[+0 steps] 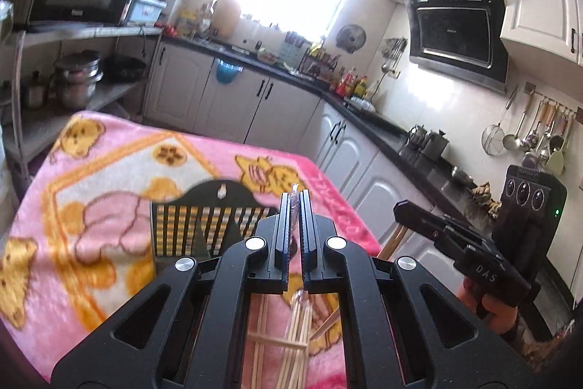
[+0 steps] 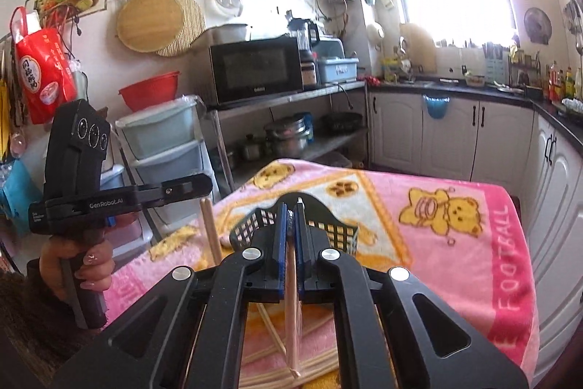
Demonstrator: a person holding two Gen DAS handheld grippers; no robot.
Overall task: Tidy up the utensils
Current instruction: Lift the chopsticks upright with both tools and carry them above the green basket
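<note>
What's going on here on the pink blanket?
A person holds a gripper in each hand over the pink blanket. The left gripper is shut on a plastic-wrapped bundle of chopsticks; the right gripper is shut on another wrapped pair. The black basket sits just ahead.

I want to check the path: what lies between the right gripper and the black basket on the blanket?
Nothing: in the right wrist view, the right gripper, shut on chopsticks, has only bare pink blanket before the black basket.

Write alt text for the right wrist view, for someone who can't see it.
The right gripper is shut on a wooden chopstick above a pink blanket, with a black basket just ahead. At left, a hand holds the left gripper.
</note>
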